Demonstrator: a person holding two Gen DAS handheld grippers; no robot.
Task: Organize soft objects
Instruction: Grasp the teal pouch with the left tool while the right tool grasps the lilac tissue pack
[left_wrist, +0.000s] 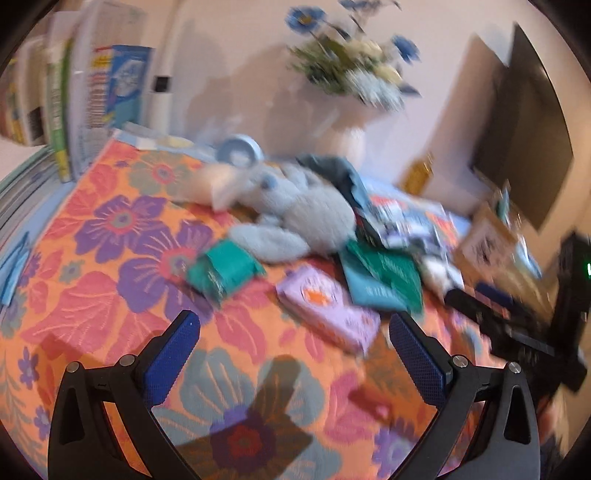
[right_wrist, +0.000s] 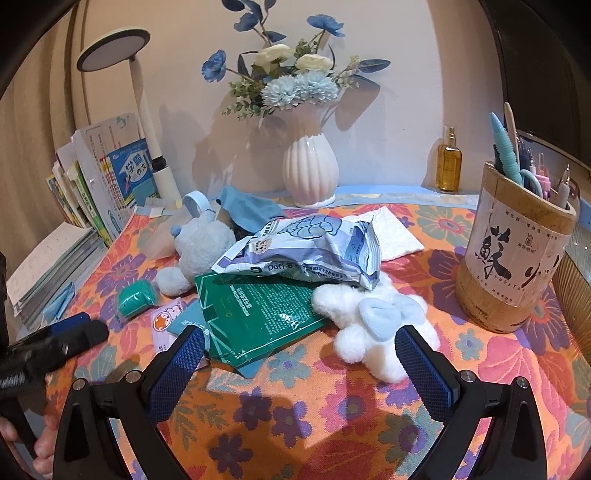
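Right gripper is spread wide and empty above the floral cloth; the white plush toy lies just ahead, against its right finger. Left gripper is equally wide and empty, the lilac tissue pack just ahead. Risk: closing on the plush may snag the green sachet or blue-white bag overlapping it and drag the pile.
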